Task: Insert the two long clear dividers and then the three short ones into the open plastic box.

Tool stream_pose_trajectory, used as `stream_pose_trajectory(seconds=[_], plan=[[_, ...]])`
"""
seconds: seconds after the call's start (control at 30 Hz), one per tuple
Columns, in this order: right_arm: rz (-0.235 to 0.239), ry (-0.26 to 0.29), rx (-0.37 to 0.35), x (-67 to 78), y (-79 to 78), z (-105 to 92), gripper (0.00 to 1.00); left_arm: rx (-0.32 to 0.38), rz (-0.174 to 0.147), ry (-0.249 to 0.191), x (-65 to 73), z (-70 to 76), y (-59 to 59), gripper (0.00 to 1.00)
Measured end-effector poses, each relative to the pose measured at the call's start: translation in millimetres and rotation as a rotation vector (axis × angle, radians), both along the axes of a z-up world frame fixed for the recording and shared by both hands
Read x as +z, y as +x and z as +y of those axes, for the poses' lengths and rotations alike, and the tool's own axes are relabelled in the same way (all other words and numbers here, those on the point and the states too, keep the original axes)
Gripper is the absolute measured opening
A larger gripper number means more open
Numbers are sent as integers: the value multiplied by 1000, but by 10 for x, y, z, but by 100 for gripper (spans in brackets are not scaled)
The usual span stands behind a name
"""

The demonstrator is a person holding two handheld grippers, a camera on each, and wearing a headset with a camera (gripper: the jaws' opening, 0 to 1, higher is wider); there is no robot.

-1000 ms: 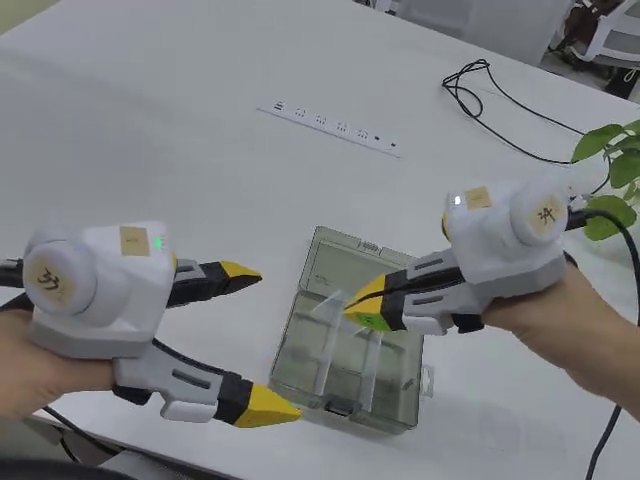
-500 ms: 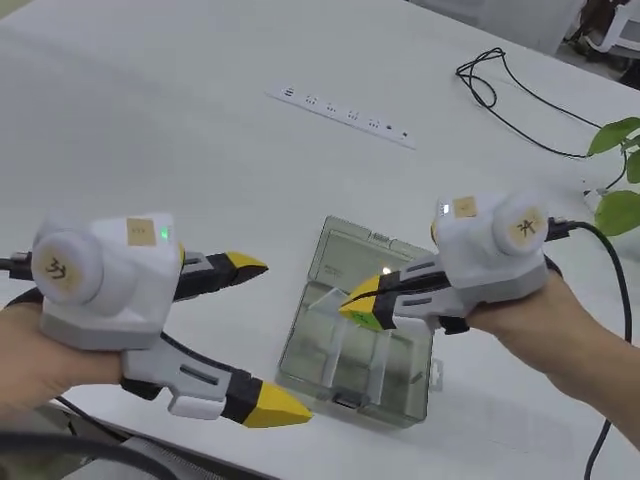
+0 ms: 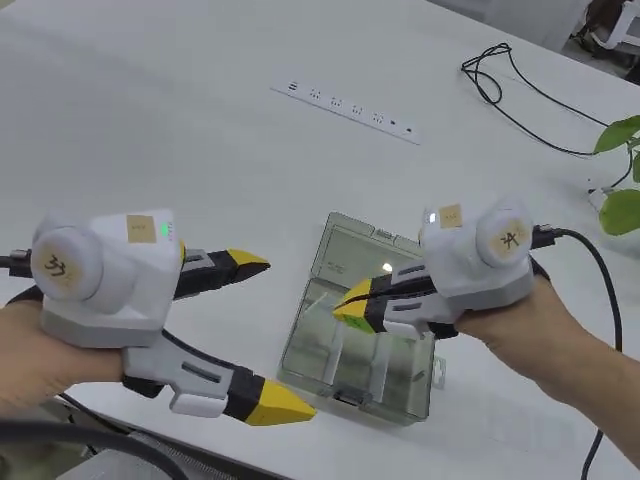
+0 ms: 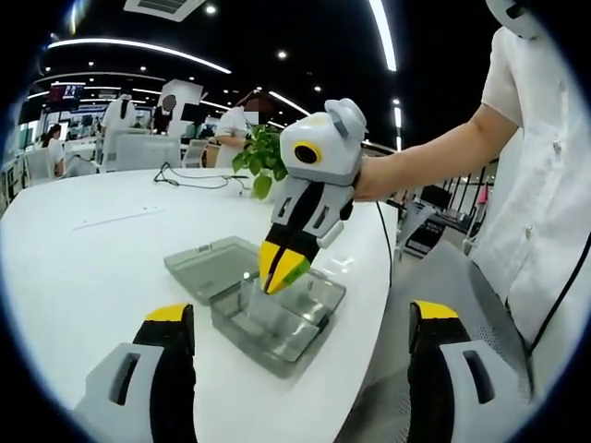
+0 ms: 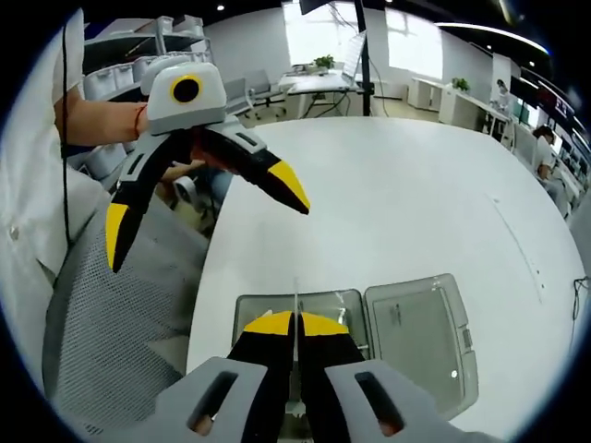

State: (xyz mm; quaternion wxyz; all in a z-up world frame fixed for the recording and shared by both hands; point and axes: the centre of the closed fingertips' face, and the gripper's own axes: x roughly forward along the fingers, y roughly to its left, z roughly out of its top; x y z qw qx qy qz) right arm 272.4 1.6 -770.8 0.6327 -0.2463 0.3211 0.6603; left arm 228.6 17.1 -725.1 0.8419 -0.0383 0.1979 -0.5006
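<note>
**Clear divider (image 5: 295, 297) poised over plastic box (image 3: 345, 402)**

The right gripper (image 3: 350, 303) is pinching the thin divider between closed jaws, just above the plastic box on the white table (image 3: 180, 150). The left gripper (image 3: 268, 336) is hovering beside it, jaws spread wide, empty.

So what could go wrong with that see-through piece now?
1. The shut right gripper pinches the thin clear divider by one edge above the box, so it might tilt and miss its slot.
2. The left gripper hangs open beside the box, not touching it, and the box sits near the edge of the table, so a hard push might slide it.
</note>
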Motion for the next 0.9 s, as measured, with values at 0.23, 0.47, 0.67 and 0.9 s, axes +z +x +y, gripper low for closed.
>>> stream_pose_trajectory(seconds=[0.23, 0.47, 0.67, 0.9], plan=[[-8, -42, 10, -138, -6, 49, 2, -4, 1, -2, -6, -5, 6, 98], [6, -54, 2, -213, -3, 51, 2, -6, 4, -6, -8, -14, 9, 98], [16, -72, 11, -286, -14, 66, 2, -11, 4, -8, -13, -23, 3, 98], [6, -122, 34, -385, -35, 70, 3, -9, 6, -9, -16, -12, 14, 98]])
